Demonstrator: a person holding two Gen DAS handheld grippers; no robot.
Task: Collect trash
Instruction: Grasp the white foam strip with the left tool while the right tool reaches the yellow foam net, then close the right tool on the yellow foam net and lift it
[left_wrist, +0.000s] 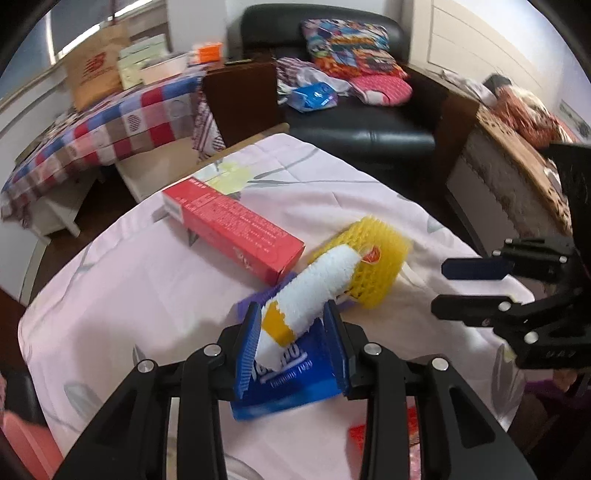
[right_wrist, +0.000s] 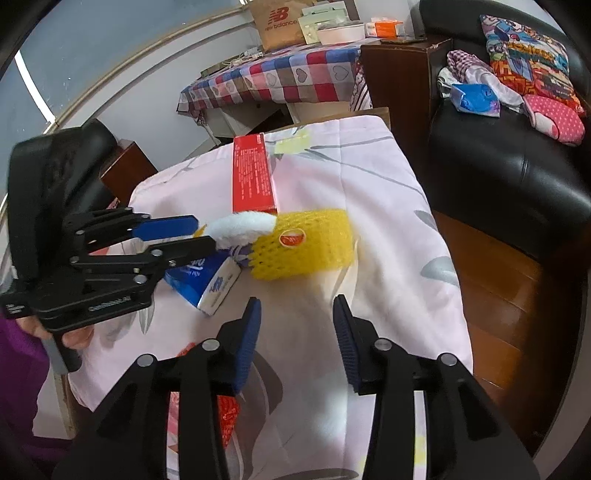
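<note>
My left gripper (left_wrist: 291, 339) has a white foam net sleeve (left_wrist: 314, 295) with a yellow band lying between its jaws, held just above a blue tissue pack (left_wrist: 288, 391). In the right wrist view the left gripper (right_wrist: 201, 232) pinches the sleeve's white end (right_wrist: 240, 227). A yellow foam net (left_wrist: 369, 266) with a red sticker lies behind it, also seen in the right wrist view (right_wrist: 310, 247). A red carton (left_wrist: 236, 229) lies at the back left. My right gripper (right_wrist: 295, 339) is open and empty over the pink cloth (right_wrist: 388, 229), right of the pile.
Red wrapper scraps (right_wrist: 227, 410) lie near the table's front edge. A black leather sofa (right_wrist: 498, 173) with cushions stands to the right, over a wooden floor (right_wrist: 491, 295). A checked-cloth table (right_wrist: 280, 85) with a paper bag stands behind. A dark wooden cabinet (right_wrist: 395, 70) stands behind the table.
</note>
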